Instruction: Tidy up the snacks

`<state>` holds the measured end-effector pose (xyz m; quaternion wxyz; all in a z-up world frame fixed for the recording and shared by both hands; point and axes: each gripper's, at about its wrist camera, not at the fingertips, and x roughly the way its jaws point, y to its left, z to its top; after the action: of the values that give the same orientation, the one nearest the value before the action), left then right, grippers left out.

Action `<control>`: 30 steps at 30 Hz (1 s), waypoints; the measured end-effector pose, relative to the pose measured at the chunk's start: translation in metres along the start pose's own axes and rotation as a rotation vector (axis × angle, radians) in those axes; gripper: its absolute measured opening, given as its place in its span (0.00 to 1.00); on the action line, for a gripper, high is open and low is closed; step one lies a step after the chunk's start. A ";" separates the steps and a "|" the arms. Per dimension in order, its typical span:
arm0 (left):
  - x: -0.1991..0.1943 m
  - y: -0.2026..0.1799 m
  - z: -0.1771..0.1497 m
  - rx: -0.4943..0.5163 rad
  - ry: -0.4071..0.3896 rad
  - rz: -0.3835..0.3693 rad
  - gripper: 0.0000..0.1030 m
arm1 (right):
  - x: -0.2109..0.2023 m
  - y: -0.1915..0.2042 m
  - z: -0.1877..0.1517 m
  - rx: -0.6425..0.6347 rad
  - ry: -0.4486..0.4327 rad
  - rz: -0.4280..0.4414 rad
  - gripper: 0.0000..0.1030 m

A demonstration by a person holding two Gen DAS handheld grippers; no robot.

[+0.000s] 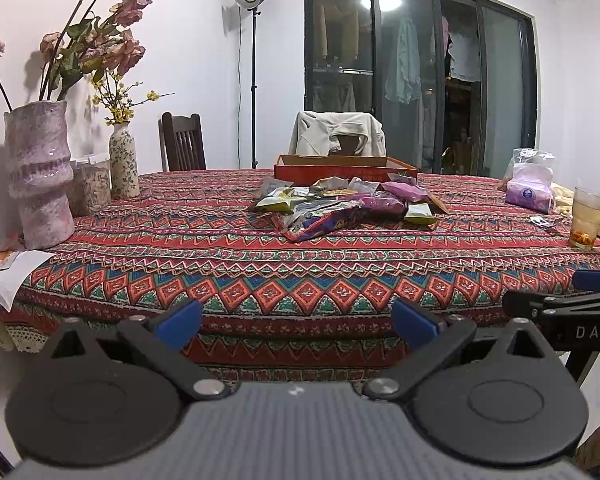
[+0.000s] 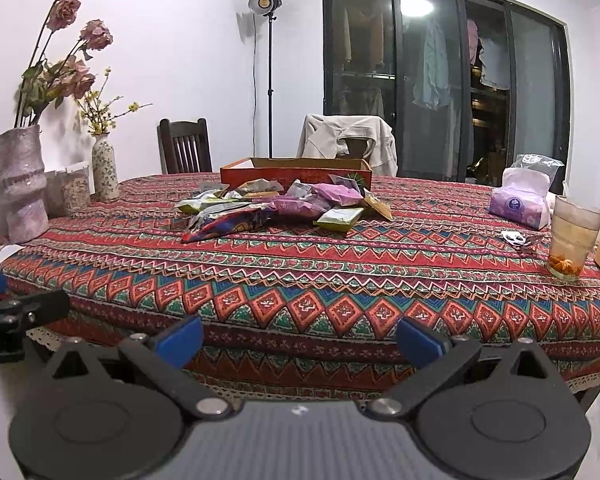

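Both grippers hang at the near edge of the table (image 1: 100, 240), well short of the snacks. The left gripper (image 1: 296, 326) has its jaws spread wide with nothing between the blue pads (image 1: 178, 324); the right gripper (image 2: 300, 338) is just as wide apart and equally bare. Each is made of matte black plastic arms pivoting on round discs, above a ribbed grey body.

The tablecloth (image 2: 300, 280) is woven-looking fabric in red, blue, green and orange bands of diamonds and zigzags, with a pale lace trim hanging at the near edge.

The pile of snacks (image 1: 340, 204) lies near the middle of the table: flat, crinkly foil and plastic packets in purple, pale green and white, overlapping loosely, with one long glossy blue-and-red bag (image 2: 228, 222) at the front. Just behind the pile sits a shallow red cardboard box (image 1: 340, 168), open at the top, rectangular.

At the left stands a rough, lumpy pink ceramic vase (image 1: 38, 176) with dried pink flowers, beside a slim floral-patterned vase (image 1: 123, 164) and a clear lidded container (image 1: 90, 184). At the right are a soft purple tissue pack (image 2: 520, 204) and a ridged drinking glass (image 2: 572, 236) holding pale liquid.
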<state>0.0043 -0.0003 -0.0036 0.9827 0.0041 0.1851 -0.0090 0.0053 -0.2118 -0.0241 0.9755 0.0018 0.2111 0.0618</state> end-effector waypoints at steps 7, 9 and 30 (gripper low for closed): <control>0.000 0.000 -0.001 0.001 -0.001 -0.001 1.00 | 0.001 0.000 -0.001 -0.003 0.004 0.000 1.00; 0.000 0.000 -0.001 0.001 0.000 -0.002 1.00 | 0.001 0.000 -0.002 -0.003 0.005 0.000 1.00; 0.000 0.001 -0.002 0.005 0.004 0.003 1.00 | 0.004 -0.002 -0.003 0.009 0.017 -0.018 1.00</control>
<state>0.0037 0.0010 -0.0060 0.9823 0.0069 0.1870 -0.0077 0.0079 -0.2138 -0.0280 0.9742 0.0037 0.2195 0.0520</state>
